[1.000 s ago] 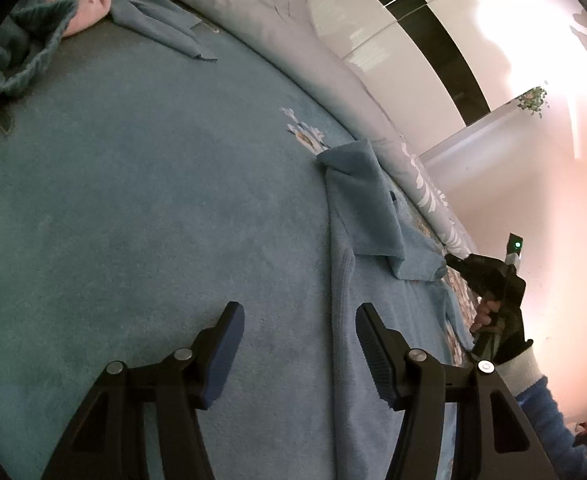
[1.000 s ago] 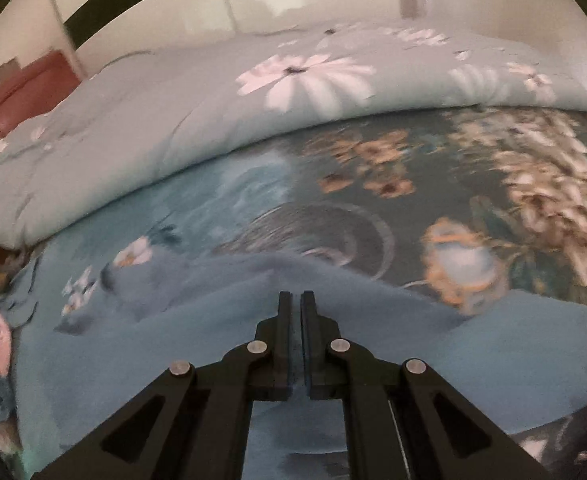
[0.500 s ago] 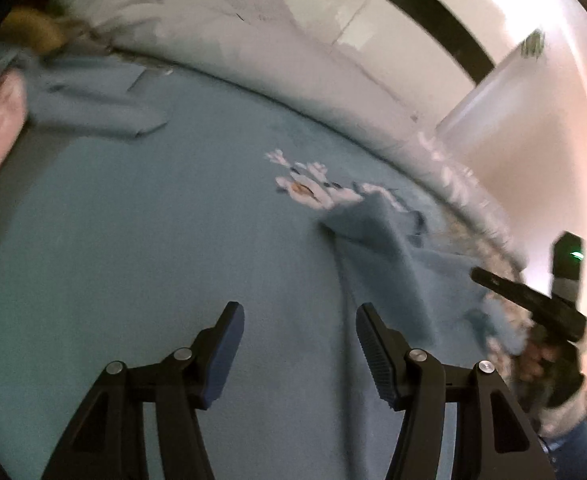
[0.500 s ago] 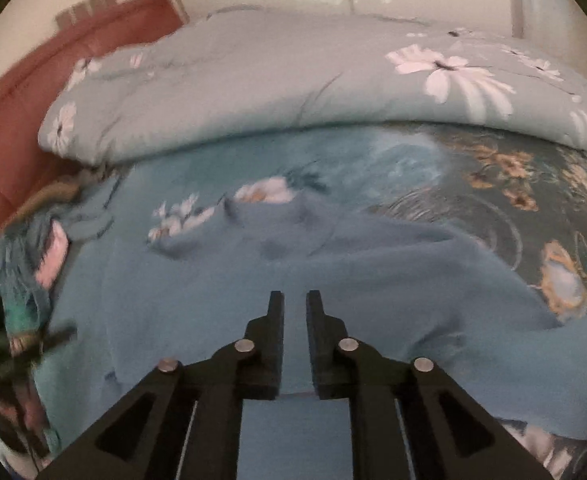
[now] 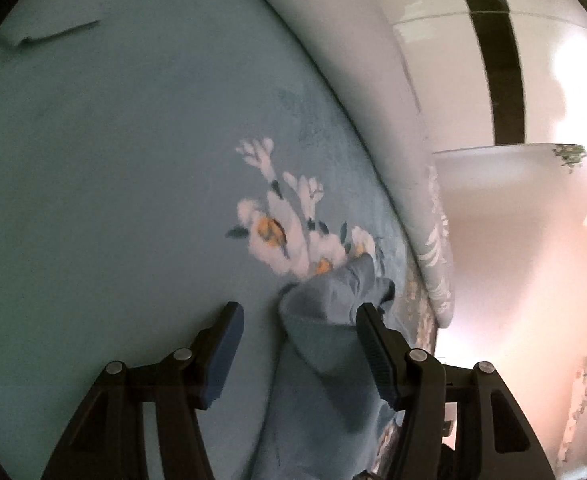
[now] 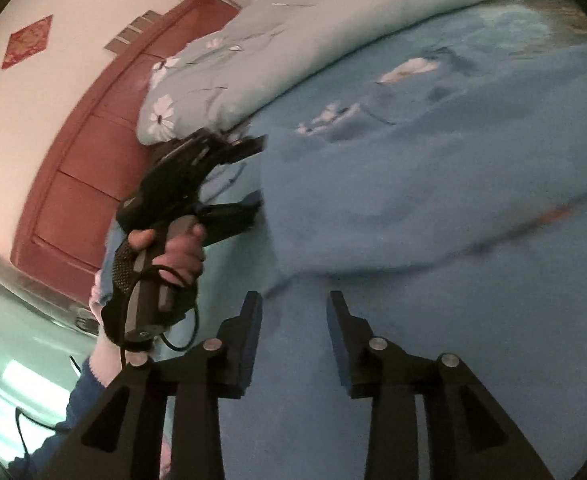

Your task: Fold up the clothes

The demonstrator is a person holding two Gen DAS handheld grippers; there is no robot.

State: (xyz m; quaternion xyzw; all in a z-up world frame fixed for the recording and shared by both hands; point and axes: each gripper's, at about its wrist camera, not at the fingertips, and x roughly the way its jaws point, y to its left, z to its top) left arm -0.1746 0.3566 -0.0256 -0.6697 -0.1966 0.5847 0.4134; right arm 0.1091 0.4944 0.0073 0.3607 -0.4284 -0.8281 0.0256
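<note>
Left gripper [image 5: 298,350] spread wide, bunched corner of blue garment [image 5: 325,320] between its fingers, lower centre. Right gripper [image 6: 294,332] likewise released, hovering above garment spread over floral bedspread [image 6: 493,28], centre frame.

Two fisheye wrist views sit close above a bed, the left looking along the floral sheet [image 5: 285,232] toward a pale duvet [image 5: 373,100], the right facing the headboard [image 6: 93,152], both sharing the blue garment [image 5: 325,344].
</note>
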